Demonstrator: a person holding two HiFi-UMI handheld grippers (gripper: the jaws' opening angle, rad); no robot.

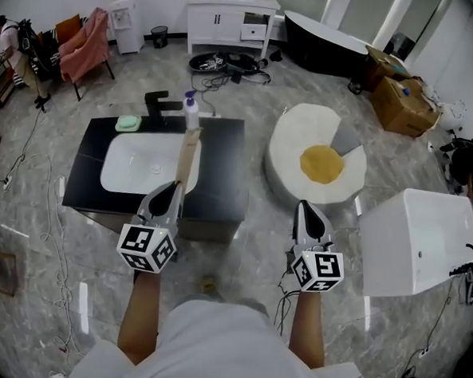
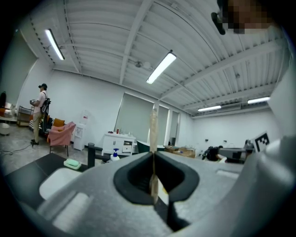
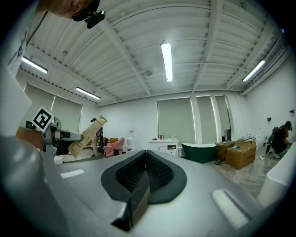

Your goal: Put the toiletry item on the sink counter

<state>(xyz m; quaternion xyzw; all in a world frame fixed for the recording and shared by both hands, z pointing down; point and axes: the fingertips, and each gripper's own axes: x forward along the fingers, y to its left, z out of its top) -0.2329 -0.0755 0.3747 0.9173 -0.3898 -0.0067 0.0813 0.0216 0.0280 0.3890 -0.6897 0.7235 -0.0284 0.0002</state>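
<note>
**Toiletry carton clamped in the left gripper, over the sink counter**

At the far left of the head view, a person (image 1: 12, 52) stands in the back corner near a pink-draped chair (image 1: 84, 43). Nearer, the black sink counter (image 1: 219, 165) holds a white basin (image 1: 143, 162). Along its back edge, from left to right, are a green soap dish (image 1: 127, 123), a black faucet (image 1: 161, 102) and a white pump bottle (image 1: 191, 109).

The left gripper (image 1: 175, 188) is clenched on one end of the toiletry carton (image 1: 188, 157), a long, flat tan box. The carton runs straight out from the jaw tips, away from the person. In the head view it lines up with the basin's right rim, and its far end falls just short of the pump bottle. The left gripper view shows the carton (image 2: 153, 127) edge-on, pinched in the seam where the left gripper (image 2: 154, 156) closes and rising upright from it. The counter and soap dish sit low and to the left there.

The right gripper (image 1: 305, 209) hangs well apart from the counter, over bare floor. Its jaws are pressed together with nothing between them, which the right gripper view confirms (image 3: 146, 156). That view also catches the carton (image 3: 88, 134) slanting up at the far left.

Beyond the right gripper lies a round white cushion with a yellow centre (image 1: 319, 165). A white box-shaped unit (image 1: 419, 241) stands at the right edge.
</note>
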